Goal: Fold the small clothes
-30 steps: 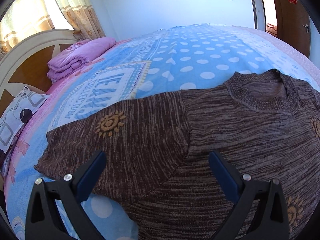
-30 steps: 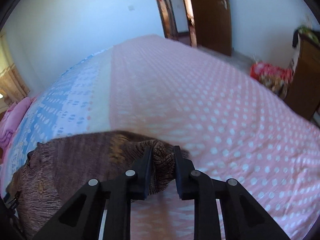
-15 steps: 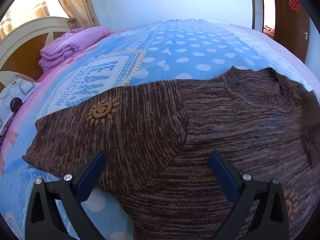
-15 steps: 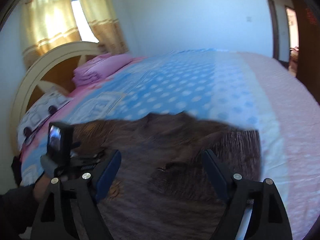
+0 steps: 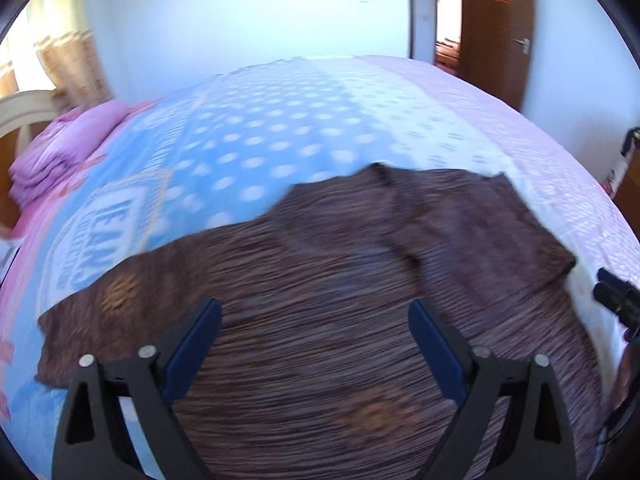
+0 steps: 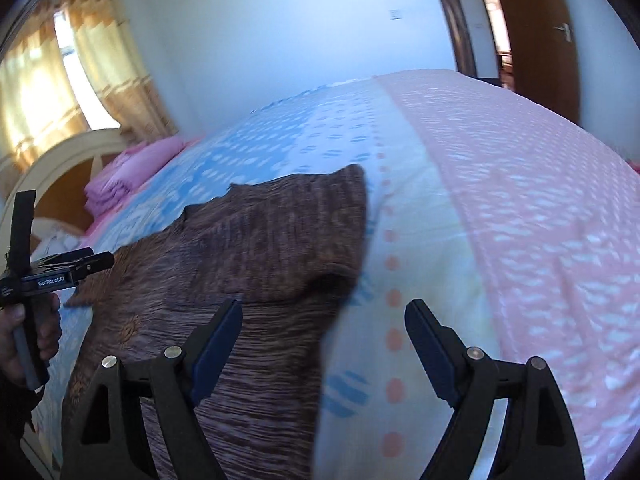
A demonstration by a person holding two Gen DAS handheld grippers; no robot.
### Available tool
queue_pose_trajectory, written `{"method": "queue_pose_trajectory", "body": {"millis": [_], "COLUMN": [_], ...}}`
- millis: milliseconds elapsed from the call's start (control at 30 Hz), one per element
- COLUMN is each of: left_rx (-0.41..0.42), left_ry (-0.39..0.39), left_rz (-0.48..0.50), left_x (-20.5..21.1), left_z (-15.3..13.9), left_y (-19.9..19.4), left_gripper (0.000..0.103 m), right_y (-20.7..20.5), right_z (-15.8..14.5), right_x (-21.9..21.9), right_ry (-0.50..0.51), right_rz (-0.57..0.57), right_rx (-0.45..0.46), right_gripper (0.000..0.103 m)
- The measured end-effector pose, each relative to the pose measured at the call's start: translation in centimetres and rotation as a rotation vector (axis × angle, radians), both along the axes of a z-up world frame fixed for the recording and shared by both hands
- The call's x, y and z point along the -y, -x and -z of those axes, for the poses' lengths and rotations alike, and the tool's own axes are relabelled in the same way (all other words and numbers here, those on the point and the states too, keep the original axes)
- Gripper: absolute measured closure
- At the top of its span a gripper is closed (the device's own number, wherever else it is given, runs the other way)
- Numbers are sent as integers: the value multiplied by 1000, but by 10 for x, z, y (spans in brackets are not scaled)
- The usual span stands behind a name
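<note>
A brown knitted sweater [image 5: 328, 288] with orange sun motifs lies flat on the bed; its right sleeve [image 5: 492, 232] is folded in over the body. My left gripper [image 5: 314, 316] is open and empty, hovering over the sweater's middle. My right gripper [image 6: 324, 316] is open and empty, above the sweater's right edge beside the folded sleeve [image 6: 288, 232]. The left gripper also shows at the left edge of the right wrist view [image 6: 76, 264], held in a hand.
The bed has a blue dotted cover [image 5: 256, 152] and a pink dotted part [image 6: 540, 208] to the right. Folded pink bedding [image 5: 64, 156] lies by the headboard [image 6: 60, 168]. A brown door [image 5: 496, 28] stands at the back right.
My right gripper let go of the sleeve it held a second ago, opened, and drew back to the right. The sleeve now lies folded over the body. My left gripper swung right.
</note>
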State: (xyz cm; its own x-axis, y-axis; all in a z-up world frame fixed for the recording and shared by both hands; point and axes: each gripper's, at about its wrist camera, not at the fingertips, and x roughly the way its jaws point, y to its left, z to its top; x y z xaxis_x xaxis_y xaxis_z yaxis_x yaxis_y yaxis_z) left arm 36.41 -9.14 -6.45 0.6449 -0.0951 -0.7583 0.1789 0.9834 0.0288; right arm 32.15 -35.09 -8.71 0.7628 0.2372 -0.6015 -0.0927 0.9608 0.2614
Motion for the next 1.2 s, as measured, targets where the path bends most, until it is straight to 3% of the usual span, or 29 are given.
{"method": "queue_pose_trajectory", "body": {"millis": [133,200,400,433,467,500,867,1200], "left_rx": [-44,-66,-203,-196,-176,-168,-82,-143], "left_ry": [29,36,116,145,169,207,216,174], "left_rz": [20,9,-28,-29,-24,12,60,-19], "left_x": [36,49,63,63,63,64,48,19], "left_z": [8,19,56,57,55,53,14,48], "left_y": [-16,-28,-51,-51,-49,-47,-35,-51], "left_gripper": [23,26,51,58,83,96,97,94], "right_y": [1,2,2,1,1,1,-2,-7], "right_z": [4,1,2,2,3,4,11,15], "right_x": [28,31,23,20,19,19,25,21], "right_ry": [-88,-84,-41,-32,-27,-26,-55,-26], "right_rz": [55,81,61,55,53,54,85,87], "right_rx": [-20,0,-14,-12,-14,-20,-38,-72], "right_gripper": [19,19,19,19,19,19,19,19]}}
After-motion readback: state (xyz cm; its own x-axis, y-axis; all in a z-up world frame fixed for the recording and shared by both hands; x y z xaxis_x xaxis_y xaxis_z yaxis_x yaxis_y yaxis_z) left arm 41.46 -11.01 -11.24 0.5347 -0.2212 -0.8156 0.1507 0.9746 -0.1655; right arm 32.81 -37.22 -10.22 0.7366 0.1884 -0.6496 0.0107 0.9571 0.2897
